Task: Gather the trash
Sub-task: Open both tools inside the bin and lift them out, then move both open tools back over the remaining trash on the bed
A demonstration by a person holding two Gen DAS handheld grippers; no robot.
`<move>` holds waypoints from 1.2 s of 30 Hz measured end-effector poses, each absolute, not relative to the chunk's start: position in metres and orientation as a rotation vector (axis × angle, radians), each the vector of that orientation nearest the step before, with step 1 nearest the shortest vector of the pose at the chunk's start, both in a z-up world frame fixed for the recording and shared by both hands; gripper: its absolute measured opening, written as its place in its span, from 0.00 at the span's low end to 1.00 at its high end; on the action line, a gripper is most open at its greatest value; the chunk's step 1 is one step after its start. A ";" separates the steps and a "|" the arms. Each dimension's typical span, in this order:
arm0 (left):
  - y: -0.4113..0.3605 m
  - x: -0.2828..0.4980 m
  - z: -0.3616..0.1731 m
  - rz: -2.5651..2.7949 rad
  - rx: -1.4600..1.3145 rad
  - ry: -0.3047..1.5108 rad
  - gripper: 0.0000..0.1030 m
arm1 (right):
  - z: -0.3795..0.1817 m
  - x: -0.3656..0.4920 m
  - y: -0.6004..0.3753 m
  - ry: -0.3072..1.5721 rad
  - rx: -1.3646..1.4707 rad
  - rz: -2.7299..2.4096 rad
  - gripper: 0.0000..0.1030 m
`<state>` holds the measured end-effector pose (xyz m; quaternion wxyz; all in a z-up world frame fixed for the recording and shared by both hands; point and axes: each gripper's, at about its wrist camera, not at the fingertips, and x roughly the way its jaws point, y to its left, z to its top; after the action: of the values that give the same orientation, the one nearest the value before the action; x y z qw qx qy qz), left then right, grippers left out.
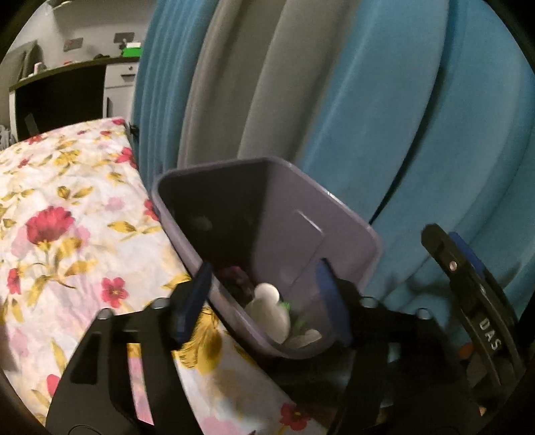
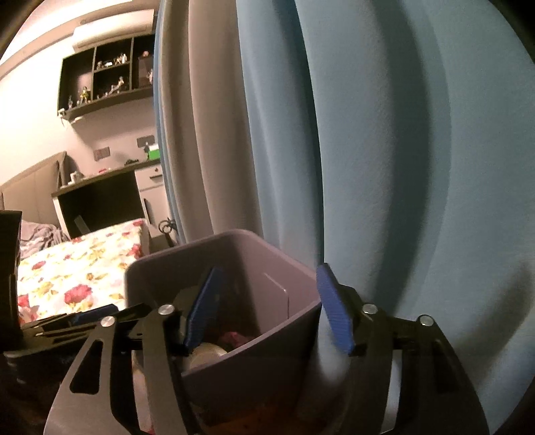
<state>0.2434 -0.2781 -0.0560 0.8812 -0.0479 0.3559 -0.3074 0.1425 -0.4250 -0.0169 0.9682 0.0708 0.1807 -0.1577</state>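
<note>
Left wrist: purple bin [image 1: 301, 214] holds cups and wrappers, looks mostly collected. Left hand-held gripper [image 1: 264, 301] and right hand-held gripper [image 2: 267, 308] both spread, empty.

Smooth purple plastic bin [image 1: 301, 214], matt blue cloth curtain [image 1: 418, 117], floral cloth bedsheet [image 1: 67, 207].

You were working in a home bedroom. At ten o'clock in your right wrist view sat a bed [image 2: 83, 267] under a floral sheet [image 1: 67, 217], its padded headboard [image 2: 30, 190] against the wall at nine. Blue and grey curtains [image 2: 367, 134] filled everything from twelve to three. A dark wall shelf [image 2: 107, 73] of small figurines hung at eleven beneath an air conditioner [image 2: 113, 28], and below it a desk [image 2: 100, 187] with a white drawer unit [image 2: 152, 190] stood beside the bed.
</note>
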 end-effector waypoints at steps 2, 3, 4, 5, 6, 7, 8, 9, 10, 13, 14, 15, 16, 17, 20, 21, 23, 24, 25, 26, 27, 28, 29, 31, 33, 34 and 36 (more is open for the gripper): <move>-0.268 0.238 -0.049 -0.615 -0.109 0.718 0.76 | -0.014 0.135 -0.420 0.349 0.140 -0.314 0.64; -0.261 0.233 -0.045 -0.596 -0.113 0.701 0.79 | -0.011 0.134 -0.416 0.342 0.135 -0.311 0.66; -0.256 0.230 -0.043 -0.578 -0.113 0.691 0.83 | -0.009 0.130 -0.412 0.332 0.128 -0.306 0.71; -0.247 0.225 -0.040 -0.548 -0.109 0.676 0.84 | -0.008 0.127 -0.409 0.325 0.124 -0.301 0.73; -0.238 0.220 -0.037 -0.520 -0.106 0.661 0.86 | -0.007 0.124 -0.405 0.316 0.120 -0.291 0.78; -0.228 0.216 -0.036 -0.494 -0.106 0.649 0.87 | -0.007 0.122 -0.401 0.312 0.116 -0.281 0.82; -0.221 0.213 -0.034 -0.474 -0.107 0.642 0.88 | -0.005 0.120 -0.396 0.309 0.113 -0.268 0.85; -0.209 0.207 -0.034 -0.444 -0.107 0.631 0.90 | -0.006 0.119 -0.393 0.309 0.114 -0.260 0.85; -0.202 0.203 -0.033 -0.425 -0.106 0.625 0.91 | -0.005 0.118 -0.389 0.312 0.116 -0.248 0.86; -0.167 0.185 -0.032 -0.334 -0.087 0.596 0.91 | -0.006 0.118 -0.377 0.330 0.119 -0.208 0.87; -0.159 0.181 -0.031 -0.308 -0.079 0.588 0.91 | -0.006 0.118 -0.370 0.331 0.115 -0.187 0.88; -0.149 0.177 -0.031 -0.280 -0.074 0.578 0.91 | -0.007 0.117 -0.364 0.331 0.111 -0.176 0.88; -0.137 0.172 -0.030 -0.251 -0.074 0.569 0.92 | -0.008 0.117 -0.357 0.332 0.104 -0.165 0.90; -0.125 0.167 -0.030 -0.223 -0.077 0.565 0.92 | -0.008 0.117 -0.349 0.331 0.095 -0.150 0.90; -0.092 0.154 -0.030 -0.154 -0.085 0.553 0.92 | -0.008 0.116 -0.320 0.330 0.066 -0.103 0.90; -0.083 0.150 -0.030 -0.138 -0.086 0.549 0.92 | -0.008 0.115 -0.311 0.330 0.060 -0.089 0.90; -0.062 0.142 -0.031 -0.094 -0.098 0.544 0.92 | -0.008 0.113 -0.293 0.329 0.044 -0.053 0.91; -0.051 0.139 -0.031 -0.070 -0.106 0.545 0.92 | -0.009 0.112 -0.284 0.331 0.039 -0.034 0.91; -0.046 0.138 -0.031 -0.059 -0.110 0.545 0.92 | -0.010 0.111 -0.277 0.333 0.037 -0.019 0.91; -0.037 0.135 -0.031 -0.041 -0.114 0.546 0.92 | -0.011 0.111 -0.267 0.339 0.039 0.002 0.91; -0.028 0.131 -0.031 -0.023 -0.117 0.544 0.92 | -0.011 0.111 -0.261 0.343 0.040 0.016 0.91; -0.023 0.129 -0.031 -0.011 -0.119 0.539 0.92 | -0.012 0.111 -0.253 0.349 0.039 0.030 0.91; -0.015 0.126 -0.031 0.009 -0.124 0.532 0.92 | -0.014 0.112 -0.244 0.356 0.032 0.043 0.91; -0.003 0.121 -0.031 0.035 -0.132 0.523 0.92 | -0.016 0.115 -0.229 0.373 0.015 0.067 0.91; 0.008 0.118 -0.030 0.057 -0.141 0.516 0.92 | -0.021 0.118 -0.214 0.392 0.000 0.094 0.91; 0.015 0.116 -0.030 0.071 -0.149 0.514 0.92 | -0.022 0.119 -0.208 0.400 -0.004 0.105 0.91; 0.023 0.111 -0.028 0.081 -0.158 0.501 0.92 | -0.027 0.121 -0.194 0.414 -0.019 0.131 0.91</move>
<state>0.1113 0.0232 -0.0276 0.9649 -0.0780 0.2477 0.0400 0.1213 -0.1938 -0.0265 0.9764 -0.0096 0.2056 0.0650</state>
